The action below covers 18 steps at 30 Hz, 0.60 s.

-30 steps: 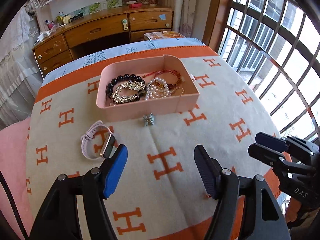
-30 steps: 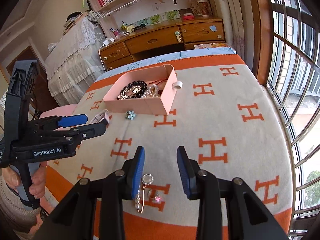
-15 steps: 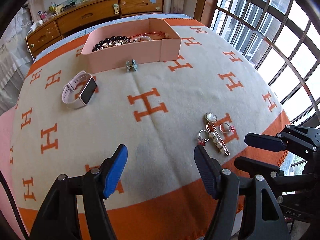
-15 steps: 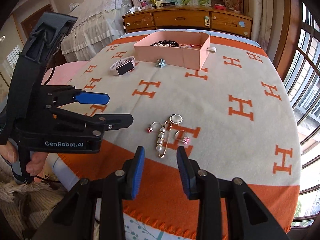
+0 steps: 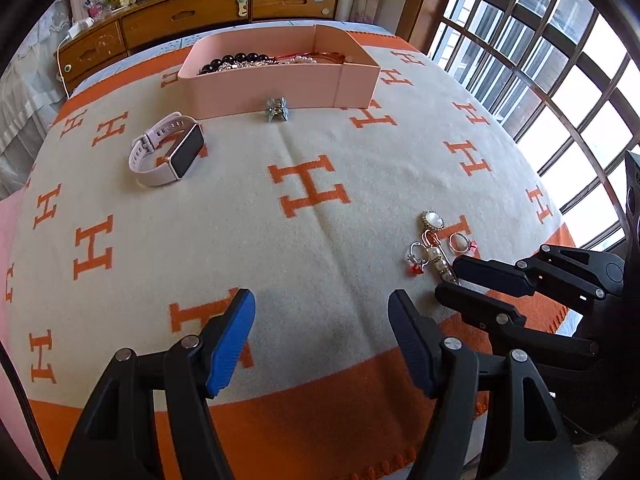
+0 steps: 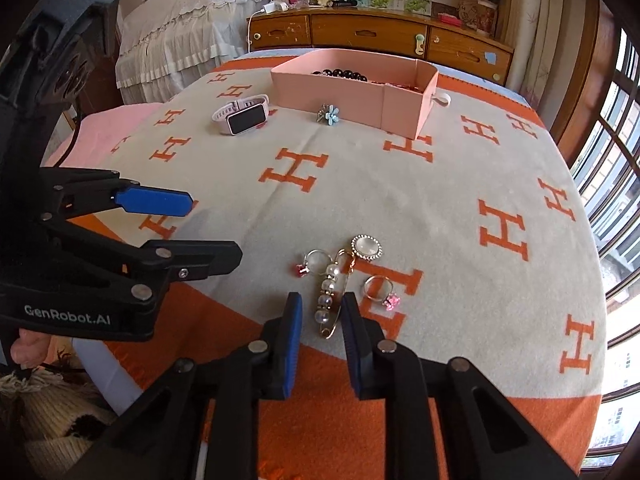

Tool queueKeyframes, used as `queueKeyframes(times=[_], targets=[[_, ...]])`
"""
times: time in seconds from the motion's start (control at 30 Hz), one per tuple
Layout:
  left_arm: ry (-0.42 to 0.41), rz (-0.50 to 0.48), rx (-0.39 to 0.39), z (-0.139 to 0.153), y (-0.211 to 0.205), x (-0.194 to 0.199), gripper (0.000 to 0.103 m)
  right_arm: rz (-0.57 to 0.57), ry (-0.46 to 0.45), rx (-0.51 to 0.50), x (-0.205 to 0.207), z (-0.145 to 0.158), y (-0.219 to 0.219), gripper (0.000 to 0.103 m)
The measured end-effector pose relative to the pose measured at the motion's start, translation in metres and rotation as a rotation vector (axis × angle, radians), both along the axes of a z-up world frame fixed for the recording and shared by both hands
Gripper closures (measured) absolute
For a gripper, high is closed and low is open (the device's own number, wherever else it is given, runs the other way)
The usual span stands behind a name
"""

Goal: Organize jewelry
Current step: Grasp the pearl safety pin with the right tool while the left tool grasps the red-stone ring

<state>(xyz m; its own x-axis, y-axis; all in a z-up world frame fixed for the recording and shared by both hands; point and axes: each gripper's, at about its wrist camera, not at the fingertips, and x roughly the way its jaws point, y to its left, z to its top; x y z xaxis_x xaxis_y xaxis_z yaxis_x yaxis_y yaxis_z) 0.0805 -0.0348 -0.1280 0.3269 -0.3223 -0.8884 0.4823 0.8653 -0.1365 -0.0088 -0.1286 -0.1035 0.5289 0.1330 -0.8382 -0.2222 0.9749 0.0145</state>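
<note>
Right gripper point(image 6: 320, 312): jaws narrow, just been closing, straddling the lower end of the pearl pin point(image 6: 330, 294); pads' contact unclear.
Left gripper point(image 5: 322, 328): wide, empty, over bare blanket point(image 5: 320, 248).
Right view only: blue flower clip point(image 6: 329, 114) face-on, white loop point(image 6: 440, 99) beside the pink box point(image 6: 352, 92).
Left view only: beads inside the box.
Room: open cloth between watch point(image 5: 166, 150) and pin; pin near the orange border.
</note>
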Motion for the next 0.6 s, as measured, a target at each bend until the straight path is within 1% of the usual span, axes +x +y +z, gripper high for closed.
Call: queueKeyframes(times=[0.1, 0.17, 0.2, 0.23, 0.33, 0.47, 0.6], targets=[[0.005, -0.010, -0.006, -0.001, -0.002, 0.001, 0.036, 0.009, -0.021, -0.046, 0.000, -0.001, 0.003, 0.088], [0.008, -0.023, -0.012, -0.001, -0.005, 0.001, 0.036, 0.002, -0.027, -0.053, 0.000, 0.000, 0.000, 0.091], [0.010, -0.029, -0.014, -0.002, -0.007, 0.001, 0.036, -0.004, -0.030, -0.051, 0.000, 0.000, -0.002, 0.096], [0.011, -0.037, -0.015, -0.002, -0.009, 0.000, 0.036, -0.012, -0.030, -0.049, -0.001, 0.000, -0.005, 0.096], [0.017, -0.062, -0.014, -0.005, -0.018, -0.001, 0.036, -0.032, -0.023, 0.008, -0.002, 0.000, -0.019, 0.096], [0.005, -0.093, -0.009, -0.005, -0.030, -0.003, 0.036, -0.053, -0.009, 0.131, -0.007, 0.002, -0.039, 0.096], [-0.013, -0.110, 0.003, -0.005, -0.039, -0.005, 0.036, -0.070, -0.025, 0.189, -0.012, 0.004, -0.052, 0.096]])
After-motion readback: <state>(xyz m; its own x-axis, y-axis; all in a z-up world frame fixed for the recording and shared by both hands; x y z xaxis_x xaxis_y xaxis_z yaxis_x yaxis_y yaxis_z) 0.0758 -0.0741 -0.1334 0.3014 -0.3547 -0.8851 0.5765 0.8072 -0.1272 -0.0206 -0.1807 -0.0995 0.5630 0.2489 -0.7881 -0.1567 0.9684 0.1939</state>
